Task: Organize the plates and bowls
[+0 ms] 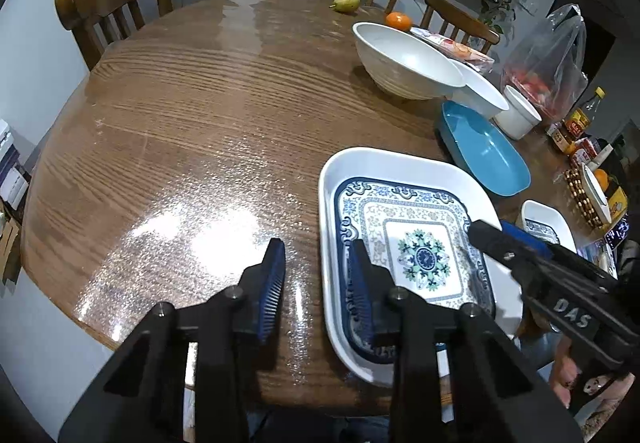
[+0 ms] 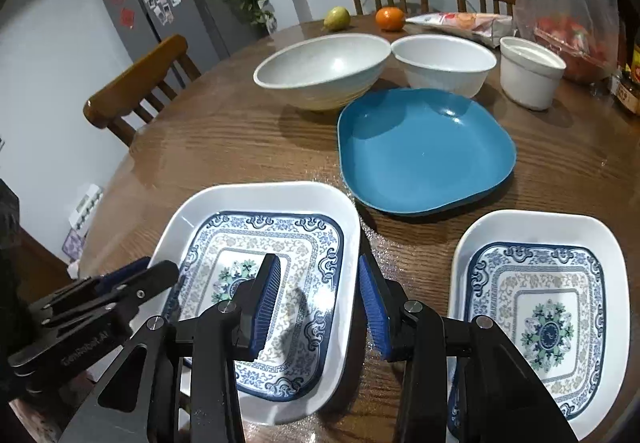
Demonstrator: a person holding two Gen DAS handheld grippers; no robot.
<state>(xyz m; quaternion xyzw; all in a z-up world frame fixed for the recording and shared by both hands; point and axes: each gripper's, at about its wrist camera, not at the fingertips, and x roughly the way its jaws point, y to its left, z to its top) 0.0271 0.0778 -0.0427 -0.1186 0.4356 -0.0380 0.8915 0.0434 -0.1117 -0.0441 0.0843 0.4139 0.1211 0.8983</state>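
A patterned plate (image 1: 400,163) (image 2: 260,195), white-rimmed with blue scrollwork, lies flat at the near edge of the round wooden surface (image 1: 200,103). Both tongs are over it.

The left tongs (image 1: 317,247) straddle the plate's left rim, one finger outside above the bare wood and the other above the plate's floor. A strip of wood shows between the outer pad and the rim, so these tongs are released and hold nothing.

The right tongs (image 2: 317,261) straddle the opposite rim in the same way. The inner finger casts a shadow on the pattern, and the outer finger sits just beside the plate's edge. Whether that pad touches the rim cannot be told. The inner pad is clear of it, so these tongs are also released.

A second patterned plate (image 2: 536,223) lies near the same edge, to the right and apart from the first. Behind the two, toward the middle, sits a blue plate (image 2: 424,151). Beyond it stand a large white bowl (image 2: 320,71), a smaller white bowl (image 2: 444,63) and a white cup (image 2: 528,75) in a row. A pear (image 2: 337,18) and an orange (image 2: 390,19) rest by the far edge.
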